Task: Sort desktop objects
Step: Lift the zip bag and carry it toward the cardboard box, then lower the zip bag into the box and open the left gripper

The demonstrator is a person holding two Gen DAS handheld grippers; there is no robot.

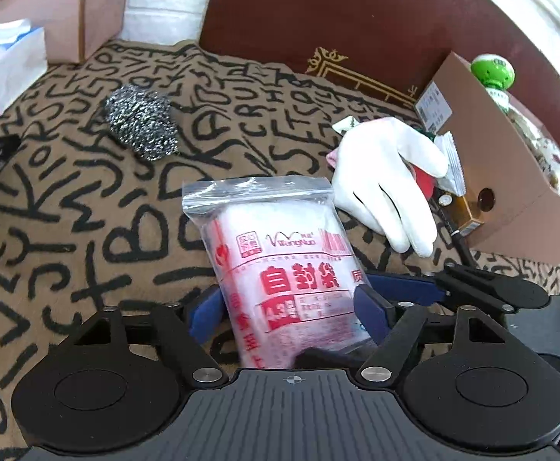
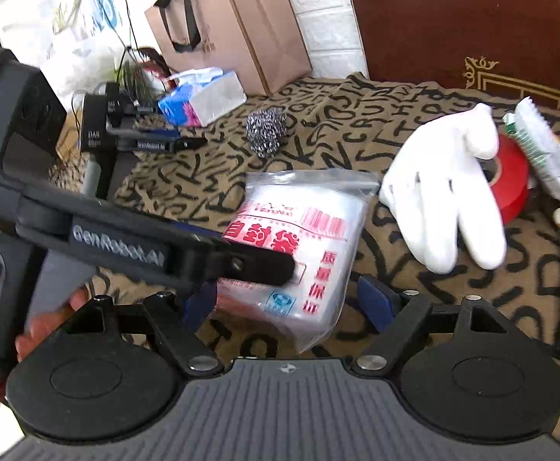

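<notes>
Left wrist view: the left gripper (image 1: pixel 291 307) stands spread around a pack of zip bags (image 1: pixel 280 253) on the lettered cloth (image 1: pixel 68 211), pads apparently not pressing. A white glove (image 1: pixel 387 180) lies beside a cardboard box (image 1: pixel 510 192) at the right edge; a steel scourer (image 1: pixel 141 123) sits further back.

Right wrist view: the right gripper (image 2: pixel 291 303) is spread too, the pack (image 2: pixel 303 246) between its fingers. The glove (image 2: pixel 449 184) overlaps red tape (image 2: pixel 514 180).

The zip bag pack (image 1: pixel 280 265) is clear, shiny plastic with crinkles. The scouring ball (image 1: pixel 141 123) is rough, sparkly metal wire, the white glove (image 1: pixel 387 184) is soft matt cloth, and the tape roll (image 2: pixel 510 180) is smooth, glossy red plastic. The letter-print table cover (image 1: pixel 88 211) looks like fuzzy cloth, the box (image 1: pixel 510 176) is dull brown cardboard, and the brown bag (image 2: pixel 234 23) is matt paper.
</notes>
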